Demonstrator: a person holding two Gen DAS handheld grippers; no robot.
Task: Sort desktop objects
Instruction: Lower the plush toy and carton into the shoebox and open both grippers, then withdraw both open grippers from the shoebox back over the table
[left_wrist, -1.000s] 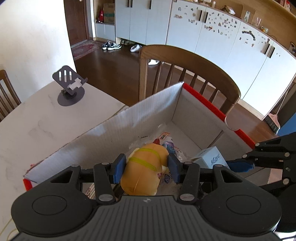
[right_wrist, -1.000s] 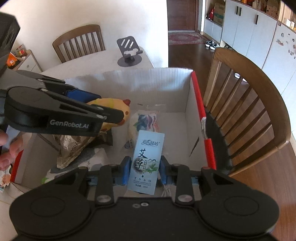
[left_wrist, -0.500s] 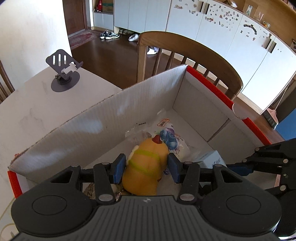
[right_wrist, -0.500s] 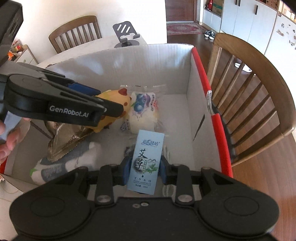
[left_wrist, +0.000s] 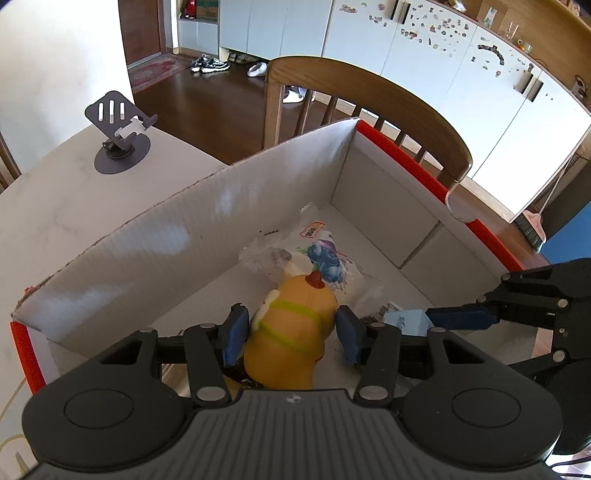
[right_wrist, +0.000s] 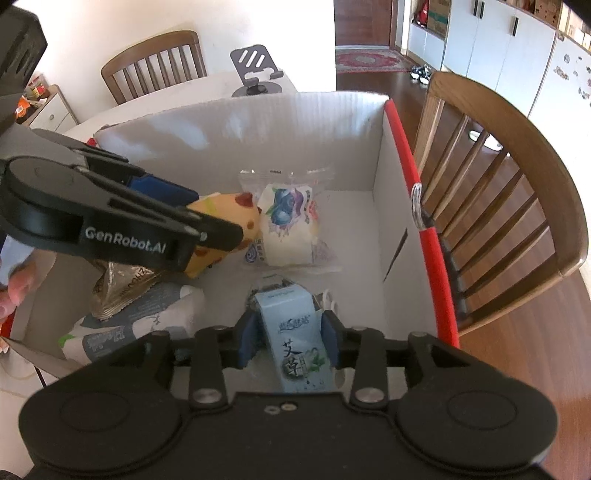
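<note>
A white corrugated box (left_wrist: 184, 199) with red-trimmed edges stands on the table. Inside it, a yellow chick-shaped toy (left_wrist: 291, 332) sits between the blue pads of my left gripper (left_wrist: 291, 334). Those jaws are opening, with the pads just off its sides. In the right wrist view the toy (right_wrist: 229, 206) lies against a blueberry bread packet (right_wrist: 288, 221). My right gripper (right_wrist: 288, 339) is also opening. A light blue carton (right_wrist: 291, 332) stands tilted between its pads, a thin gap on each side. One right finger (left_wrist: 461, 319) shows beside the carton (left_wrist: 406, 319).
A brown foil packet (right_wrist: 118, 288) and a tissue pack (right_wrist: 129, 325) lie in the box's left part. A grey phone stand (left_wrist: 118, 147) sits on the table beyond the box. A wooden chair (right_wrist: 517, 166) stands close to the red edge. A person's hand (right_wrist: 14, 291) shows at the left.
Both grippers sank deeper into the box. Their jaws widened off the toy and the carton. The carton dropped and tipped forward between the right pads.
</note>
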